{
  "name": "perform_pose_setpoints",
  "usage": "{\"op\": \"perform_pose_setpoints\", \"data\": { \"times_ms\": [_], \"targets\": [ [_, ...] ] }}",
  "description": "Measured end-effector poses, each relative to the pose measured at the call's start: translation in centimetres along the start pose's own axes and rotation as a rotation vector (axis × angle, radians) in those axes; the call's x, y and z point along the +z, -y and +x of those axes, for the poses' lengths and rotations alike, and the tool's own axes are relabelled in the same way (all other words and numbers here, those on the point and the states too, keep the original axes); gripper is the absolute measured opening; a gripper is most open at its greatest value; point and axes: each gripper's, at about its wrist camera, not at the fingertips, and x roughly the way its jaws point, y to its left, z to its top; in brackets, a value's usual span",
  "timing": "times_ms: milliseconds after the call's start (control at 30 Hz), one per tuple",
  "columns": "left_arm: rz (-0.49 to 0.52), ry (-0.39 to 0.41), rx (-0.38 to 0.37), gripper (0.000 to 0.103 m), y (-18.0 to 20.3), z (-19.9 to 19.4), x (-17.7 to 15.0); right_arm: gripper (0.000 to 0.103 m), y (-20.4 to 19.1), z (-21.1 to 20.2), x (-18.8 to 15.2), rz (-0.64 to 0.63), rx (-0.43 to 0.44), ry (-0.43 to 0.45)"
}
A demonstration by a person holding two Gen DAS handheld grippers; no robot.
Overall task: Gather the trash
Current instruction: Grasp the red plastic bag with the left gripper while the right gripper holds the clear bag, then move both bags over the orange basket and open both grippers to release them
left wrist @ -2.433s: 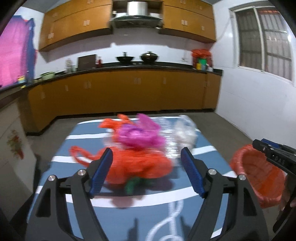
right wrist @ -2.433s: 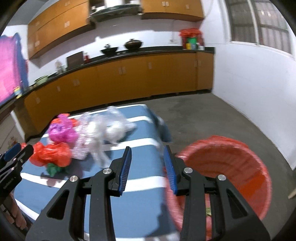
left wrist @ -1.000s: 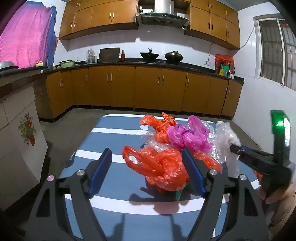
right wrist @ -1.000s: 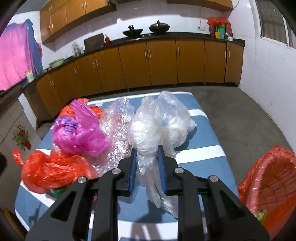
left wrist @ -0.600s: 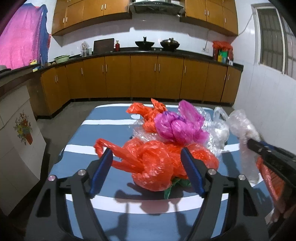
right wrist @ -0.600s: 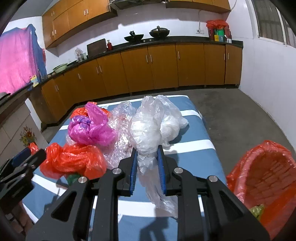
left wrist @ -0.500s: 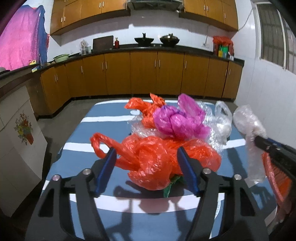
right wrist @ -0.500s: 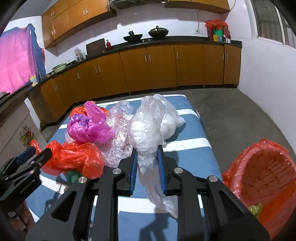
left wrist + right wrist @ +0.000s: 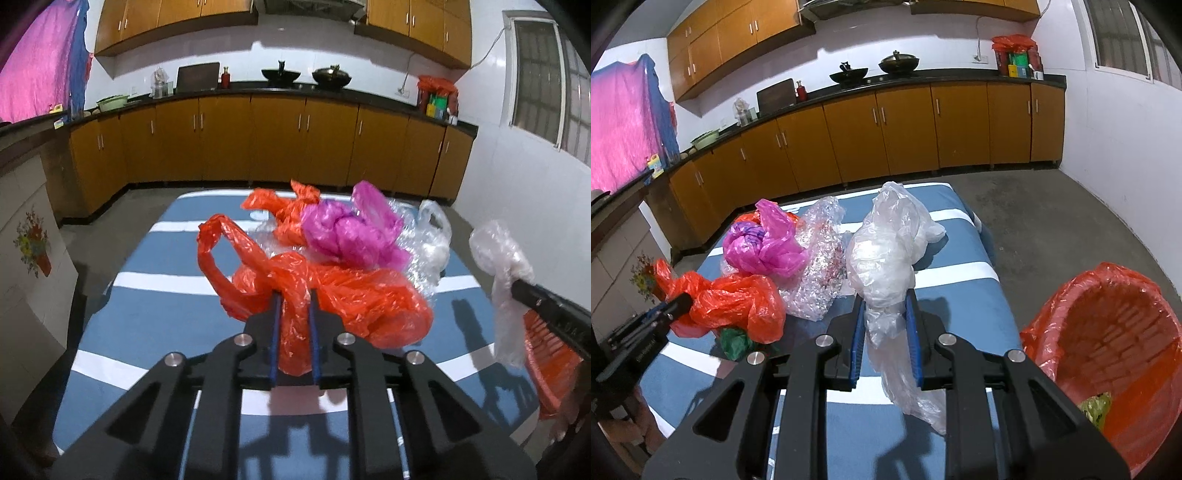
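Left wrist view: the left gripper [image 9: 293, 308] has just been closing, and its blue fingers [image 9: 275, 332] now pinch a fold of the red plastic bag [image 9: 351, 295], which lies on the blue-and-white striped surface [image 9: 147, 277] in front of a pink bag [image 9: 347, 230] and a second red bag [image 9: 284, 208]. At the right edge the right gripper [image 9: 517, 286] carries a clear plastic bag [image 9: 498, 258] in the air, beside a sliver of the red bin [image 9: 546, 354].

The step in hand appears to be the pickup, both grippers loaded at once. The next move likely calls for lifting the red bag free of the pile without dragging its neighbours, then carrying both loads to the bin.

Right wrist view: the right gripper's fingers [image 9: 857, 343] pinch the clear plastic bag at its waist, its tail hanging below them. Only this view shows the whole bin mouth, lined in red, standing on the floor just beside the surface with some scraps already inside. It also shows crumpled bubble wrap [image 9: 820, 266] and a green scrap [image 9: 735, 341] under the red bag, largely hidden from the other camera.
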Motion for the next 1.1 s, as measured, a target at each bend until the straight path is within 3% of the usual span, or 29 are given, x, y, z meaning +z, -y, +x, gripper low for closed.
{"op": "perform_pose_setpoints", "data": {
  "times_ms": [567, 900, 1100],
  "targets": [
    [-0.027, 0.105, -0.061, 0.011, -1.5, -6.6, 0.7, 0.021, 0.6, -3.3, -0.6, 0.010, -0.003, 0.042],
    [-0.010, 0.138, -0.132, 0.011, 1.3, -8.4, 1.5, 0.021, 2.5, -6.3, -0.7, 0.028, -0.041, 0.081],
    [0.013, 0.130, -0.204, 0.011, 4.7, -8.0, 1.7, 0.021, 5.3, -8.4, -1.2, 0.065, -0.107, 0.099]
  ]
}}
